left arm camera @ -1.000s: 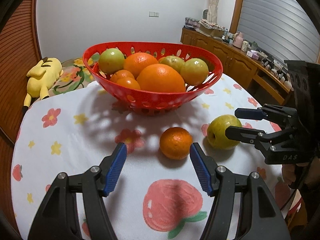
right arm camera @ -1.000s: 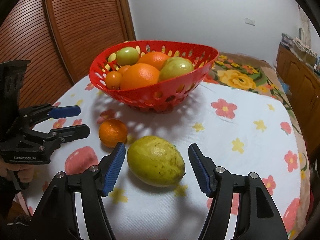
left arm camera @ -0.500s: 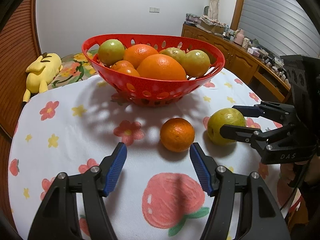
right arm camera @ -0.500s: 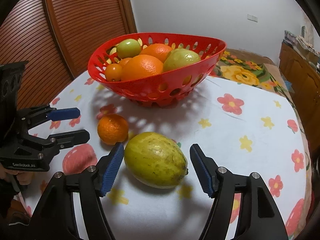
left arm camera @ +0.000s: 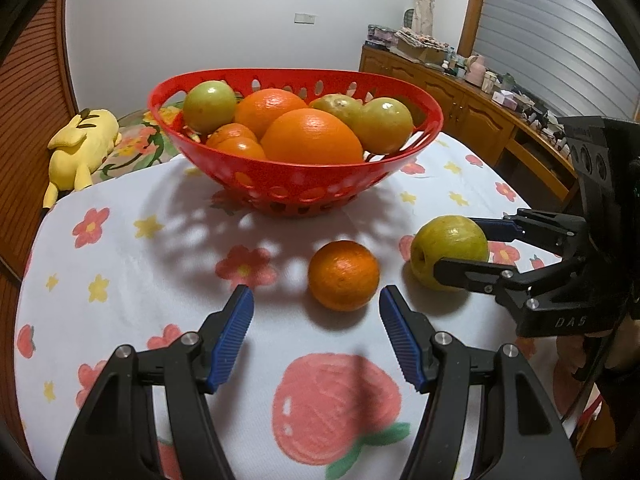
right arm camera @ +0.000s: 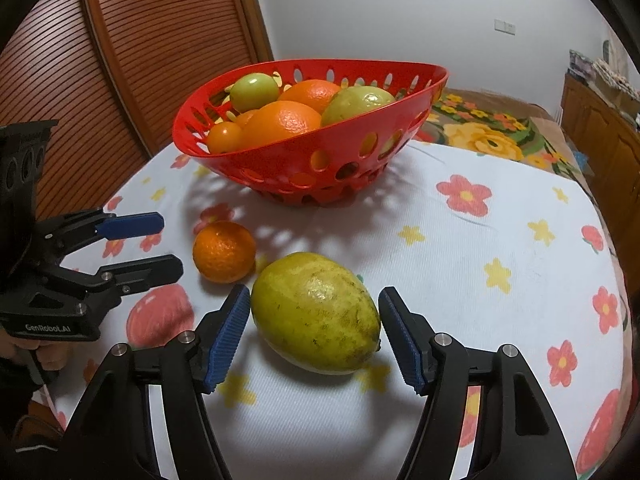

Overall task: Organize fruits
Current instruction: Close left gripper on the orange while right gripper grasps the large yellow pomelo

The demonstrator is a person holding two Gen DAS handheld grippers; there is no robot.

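Note:
A red perforated basket (left arm camera: pixel 280 188) (right arm camera: pixel 344 152) stands on the flowered tablecloth and holds several oranges and green fruits. In front of it a small orange (left arm camera: pixel 343 274) (right arm camera: pixel 224 251) lies on the cloth, just beyond the blue pads of my open left gripper (left arm camera: pixel 316 291) (right arm camera: pixel 160 246), a little right of its middle. To the orange's right lies a yellow-green fruit (left arm camera: pixel 448 244) (right arm camera: pixel 316 312), resting on the cloth between the fingers of my right gripper (right arm camera: pixel 314 294) (left arm camera: pixel 468 250). The pads stand close at both its sides, with no squeeze showing.
A yellow plush toy (left arm camera: pixel 82 146) lies past the table's far left edge on a flowered bedspread (right arm camera: pixel 488 136). A wooden sideboard (left arm camera: pixel 460 104) with clutter runs along the right wall. A slatted wooden door (right arm camera: pixel 120 60) is at the left. Bare cloth lies right of the basket.
My right gripper has edged forward, so the yellow-green fruit now sits deeper between its fingers. The left gripper and the orange stay about where they were.

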